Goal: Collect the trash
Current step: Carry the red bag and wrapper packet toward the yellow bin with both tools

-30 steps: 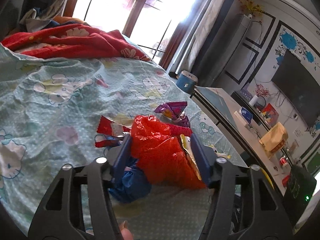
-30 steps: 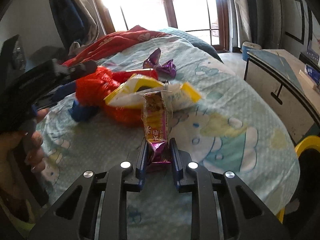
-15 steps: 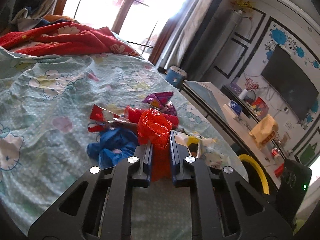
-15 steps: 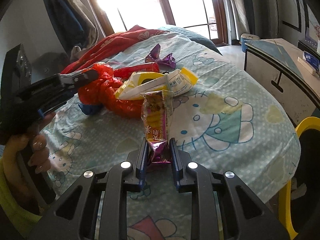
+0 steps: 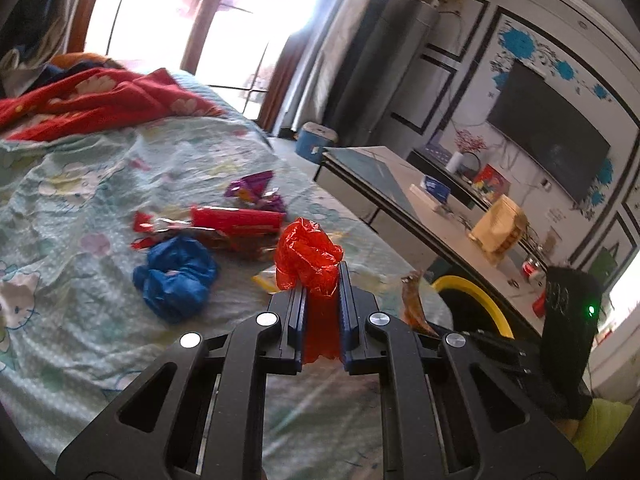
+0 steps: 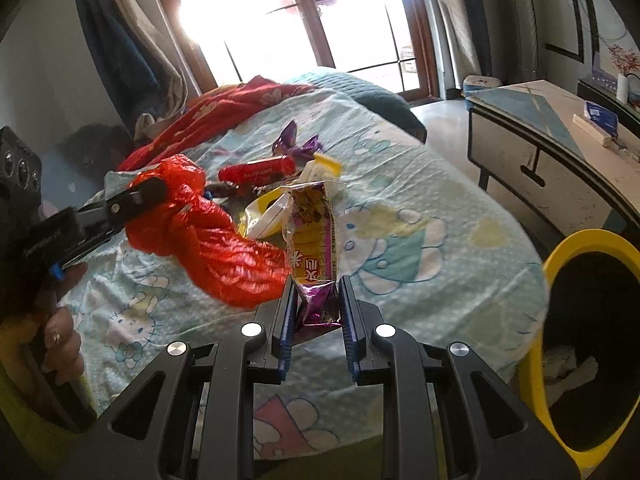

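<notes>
L gripper (image 5: pixel 322 280) clamped on red bag (image 5: pixel 308 256), frame centre, lifted off bed (image 5: pixel 80 184). R gripper (image 6: pixel 318 288) clamped on wrapper (image 6: pixel 314 232), centre. Yellow bin (image 6: pixel 560 256) at right edge. Blue bag (image 5: pixel 176 276) + other wrappers on bed, mid-left.

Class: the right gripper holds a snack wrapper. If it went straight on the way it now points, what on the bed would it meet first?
Probably the yellow-and-white packet just beyond the held purple-yellow wrapper; depth is hard to judge through the right gripper's fisheye.

Bright window (image 5: pixel 208 32) backlit, curtains (image 5: pixel 320 60) beside it. Bed (image 5: pixel 80 200) with cartoon sheet, red blanket (image 5: pixel 100 100). Desk (image 5: pixel 420 208), wall TV (image 5: pixel 548 148).
</notes>
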### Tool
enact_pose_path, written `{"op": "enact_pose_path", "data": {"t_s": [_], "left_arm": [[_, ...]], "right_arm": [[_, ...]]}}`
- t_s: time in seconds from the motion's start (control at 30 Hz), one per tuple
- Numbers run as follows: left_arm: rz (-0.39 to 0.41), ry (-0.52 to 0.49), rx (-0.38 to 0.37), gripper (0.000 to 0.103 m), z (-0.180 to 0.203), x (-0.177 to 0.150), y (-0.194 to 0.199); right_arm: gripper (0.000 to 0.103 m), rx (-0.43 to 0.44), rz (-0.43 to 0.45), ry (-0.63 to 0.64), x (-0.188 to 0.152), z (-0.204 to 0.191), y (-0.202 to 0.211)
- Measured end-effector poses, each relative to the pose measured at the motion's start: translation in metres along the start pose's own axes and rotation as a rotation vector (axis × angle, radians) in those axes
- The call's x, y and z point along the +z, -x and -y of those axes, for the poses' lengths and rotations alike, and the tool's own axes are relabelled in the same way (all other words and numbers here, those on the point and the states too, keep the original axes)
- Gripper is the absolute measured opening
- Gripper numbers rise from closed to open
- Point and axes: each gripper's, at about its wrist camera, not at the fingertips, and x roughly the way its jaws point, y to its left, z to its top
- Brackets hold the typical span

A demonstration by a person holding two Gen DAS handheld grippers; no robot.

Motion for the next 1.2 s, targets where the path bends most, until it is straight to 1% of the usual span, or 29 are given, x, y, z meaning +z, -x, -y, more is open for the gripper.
{"op": "enact_pose_path", "data": {"t_s": [0.27,0.6,0.77,0.87,1.2], "left_arm": [[0.003,-0.088,-0.033,0.008,0.041,-0.003,0.004],[0.012,-0.151,-0.067,0.008,0.076,-0.004,0.003],[0.012,-0.173,-0.086,0.008,0.091,-0.006,0.0],[-0.007,-0.164,-0.114,0.008,0.099,-0.006,-0.004],[-0.033,-0.261,-0.125,0.008,0.139,-0.015,-0.021]], "right_arm": [[0.02,-0.02,0.065,-0.033,0.006,0.016,0.032],[0.02,-0.056,0.124,-0.089,0.01,0.042,0.064],[0.02,-0.077,0.148,-0.132,0.01,0.062,0.078],[0.02,-0.088,0.162,-0.168,0.008,0.076,0.086],[0.02,-0.128,0.196,-0.301,0.0,0.128,0.114]]}}
